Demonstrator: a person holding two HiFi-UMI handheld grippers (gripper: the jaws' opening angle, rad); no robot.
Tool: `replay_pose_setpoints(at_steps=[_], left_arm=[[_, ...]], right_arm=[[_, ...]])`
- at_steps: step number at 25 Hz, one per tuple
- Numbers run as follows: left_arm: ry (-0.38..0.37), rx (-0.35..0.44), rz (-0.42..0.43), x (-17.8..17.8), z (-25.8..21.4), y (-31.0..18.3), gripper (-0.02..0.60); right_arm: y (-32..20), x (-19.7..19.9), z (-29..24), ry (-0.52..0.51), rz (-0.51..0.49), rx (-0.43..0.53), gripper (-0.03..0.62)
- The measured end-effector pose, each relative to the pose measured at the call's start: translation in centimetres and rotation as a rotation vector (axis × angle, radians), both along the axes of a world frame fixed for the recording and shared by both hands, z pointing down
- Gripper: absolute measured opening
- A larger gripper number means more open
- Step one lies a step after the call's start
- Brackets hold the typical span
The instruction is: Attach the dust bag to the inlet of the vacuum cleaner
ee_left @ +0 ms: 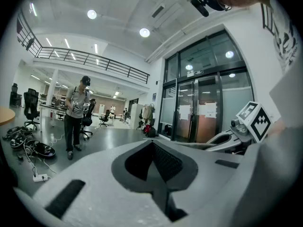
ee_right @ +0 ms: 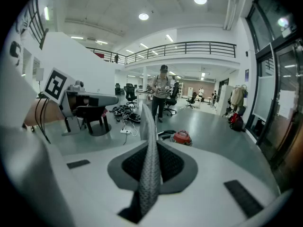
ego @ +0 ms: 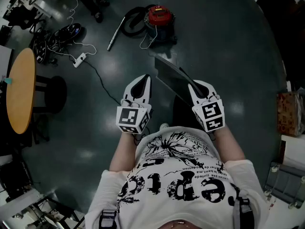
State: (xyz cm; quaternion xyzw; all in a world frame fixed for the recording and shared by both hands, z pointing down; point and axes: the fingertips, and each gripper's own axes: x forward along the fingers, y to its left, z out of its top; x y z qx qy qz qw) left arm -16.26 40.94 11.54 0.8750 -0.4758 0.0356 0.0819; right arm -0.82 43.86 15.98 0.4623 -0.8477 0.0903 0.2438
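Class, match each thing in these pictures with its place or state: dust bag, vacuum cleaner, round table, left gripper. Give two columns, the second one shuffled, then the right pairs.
Things
1. dust bag
2. vacuum cleaner
3. round table
4. left gripper

Places or states
A. on the floor ahead of the person, red on top
B. jaws together, nothing between them
C. clamped between the jaws of the right gripper
D. at the left edge of the head view, wooden top

Pairs: 1-C, 2-A, 3-D, 4-B
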Motion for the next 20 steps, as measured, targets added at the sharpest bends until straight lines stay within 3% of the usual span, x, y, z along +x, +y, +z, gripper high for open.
replay_pose_setpoints(at_steps=[10, 20], left_arm=[[-0.009, -0.016, -0.052, 5.7, 0.8, -14.1, 0.003], [-0.01, -0.054, -0.156, 10.1, 1.7, -26.7, 0.003]], right_arm=[[-14.6, 5.7, 1.4, -0.036, -0.062, -0.024, 0.025], [-27.7, 10.7, 2.3, -0.025, -0.208, -0.077, 0.025]])
